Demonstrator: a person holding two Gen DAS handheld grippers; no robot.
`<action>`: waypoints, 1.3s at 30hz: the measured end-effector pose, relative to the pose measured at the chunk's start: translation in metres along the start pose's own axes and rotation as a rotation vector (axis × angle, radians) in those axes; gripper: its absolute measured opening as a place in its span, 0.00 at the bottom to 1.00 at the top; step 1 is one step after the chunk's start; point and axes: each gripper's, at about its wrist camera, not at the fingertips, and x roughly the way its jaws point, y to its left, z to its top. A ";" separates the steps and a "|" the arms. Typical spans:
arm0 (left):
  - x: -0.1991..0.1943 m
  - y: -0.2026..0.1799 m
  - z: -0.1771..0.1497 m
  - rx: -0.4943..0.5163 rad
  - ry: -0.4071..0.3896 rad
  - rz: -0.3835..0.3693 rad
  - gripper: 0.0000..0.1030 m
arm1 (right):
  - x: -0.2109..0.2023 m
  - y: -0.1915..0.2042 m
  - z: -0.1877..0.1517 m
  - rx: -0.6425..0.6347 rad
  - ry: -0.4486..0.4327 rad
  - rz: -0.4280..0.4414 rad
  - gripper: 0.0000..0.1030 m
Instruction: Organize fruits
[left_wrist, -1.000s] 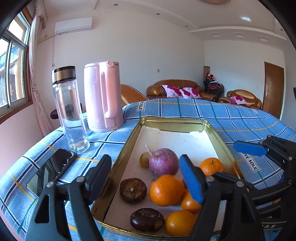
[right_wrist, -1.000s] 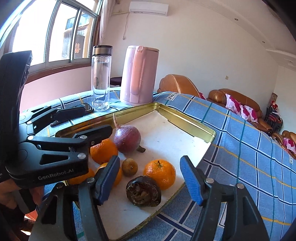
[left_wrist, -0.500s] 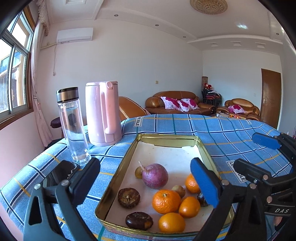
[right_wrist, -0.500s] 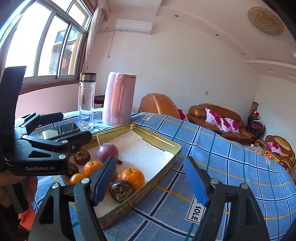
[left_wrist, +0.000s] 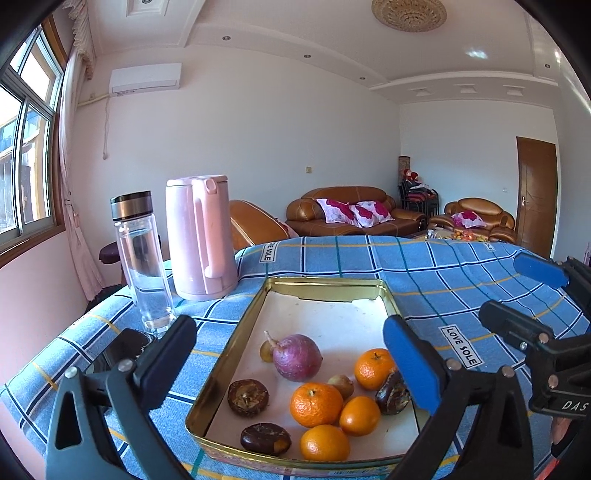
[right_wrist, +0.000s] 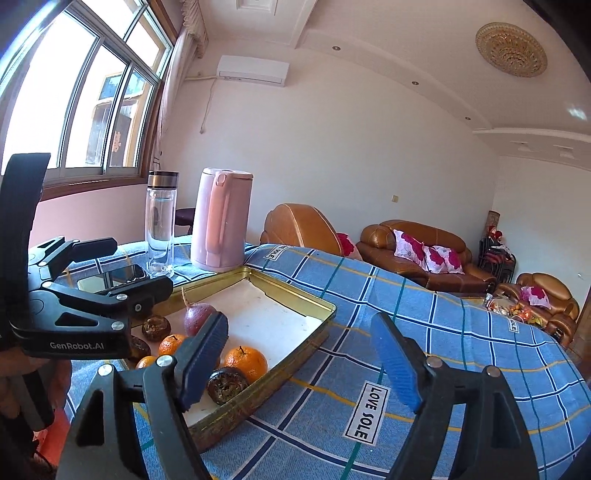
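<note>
The left gripper (left_wrist: 291, 350) hangs over the tray (left_wrist: 221, 373), jaws opening and empty, its view showing all the fruit, four oranges (left_wrist: 316, 404) included. The right gripper (right_wrist: 301, 354), jaws also opening and empty, sees a tray corner and bare tablecloth (right_wrist: 461, 354).

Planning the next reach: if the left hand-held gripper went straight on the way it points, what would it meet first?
Probably the purple onion in the gold tray, between its opening, empty jaws; depth is unclear.

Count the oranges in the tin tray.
4, all in the near right part of the tin tray: one central, one at the front edge, one between, one farther right. More may hide behind the blue pad.
</note>
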 end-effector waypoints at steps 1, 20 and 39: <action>-0.001 -0.002 0.000 0.005 -0.001 0.001 1.00 | -0.001 -0.001 0.000 0.001 -0.003 -0.002 0.79; -0.008 -0.017 0.002 0.043 -0.005 -0.010 1.00 | -0.018 -0.011 0.003 0.018 -0.042 -0.033 0.82; -0.010 -0.027 0.004 0.059 0.000 -0.027 1.00 | -0.022 -0.018 0.000 0.029 -0.046 -0.042 0.82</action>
